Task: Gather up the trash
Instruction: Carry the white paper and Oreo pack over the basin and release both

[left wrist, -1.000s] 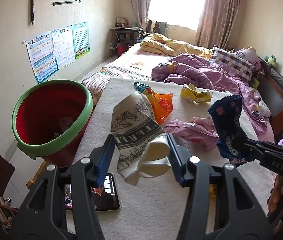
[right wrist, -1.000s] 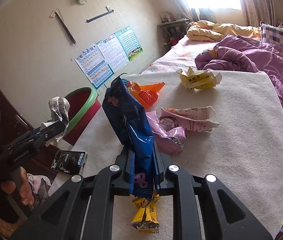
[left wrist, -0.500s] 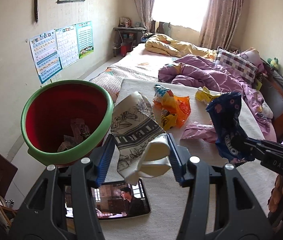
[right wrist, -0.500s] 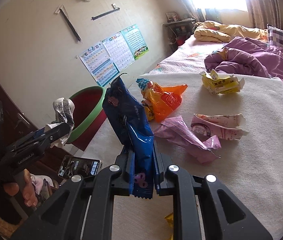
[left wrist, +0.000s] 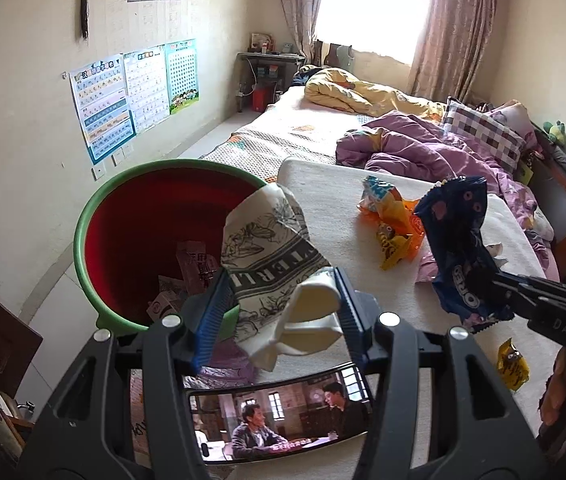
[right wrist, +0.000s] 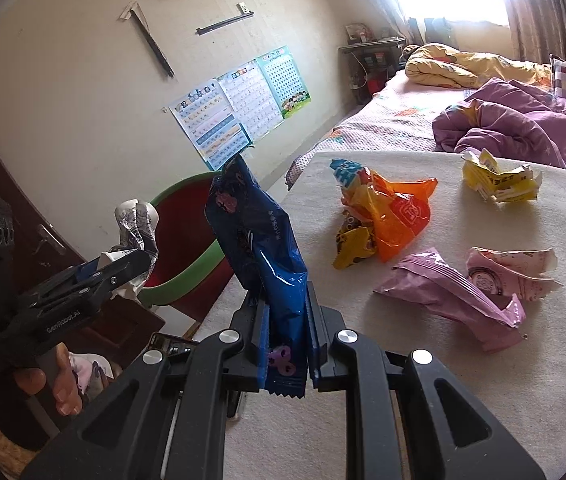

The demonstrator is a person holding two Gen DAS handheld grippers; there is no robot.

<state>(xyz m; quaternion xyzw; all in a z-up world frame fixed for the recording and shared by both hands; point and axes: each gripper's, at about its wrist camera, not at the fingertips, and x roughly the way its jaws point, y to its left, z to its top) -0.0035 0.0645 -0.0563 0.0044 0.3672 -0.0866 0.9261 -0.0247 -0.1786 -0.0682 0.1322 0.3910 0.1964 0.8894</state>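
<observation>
bin (left wrist: 95, 216) nearer; wrapper (left wrist: 267, 248) between jaws

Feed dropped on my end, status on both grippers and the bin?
Left gripper shut on paper wrapper, at bin rim. Right gripper shut on blue packet. Phone below; nothing blocking the bin.

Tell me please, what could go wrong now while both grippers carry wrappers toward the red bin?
1. The phone lies on the table edge right under the left gripper; a low pass might knock it off.
2. The crumpled paper cup sits between the pads at one end only and might slip out before the red bin.
3. The blue wrapper in the right gripper stands tall and floppy, and might snag the left gripper.
</observation>
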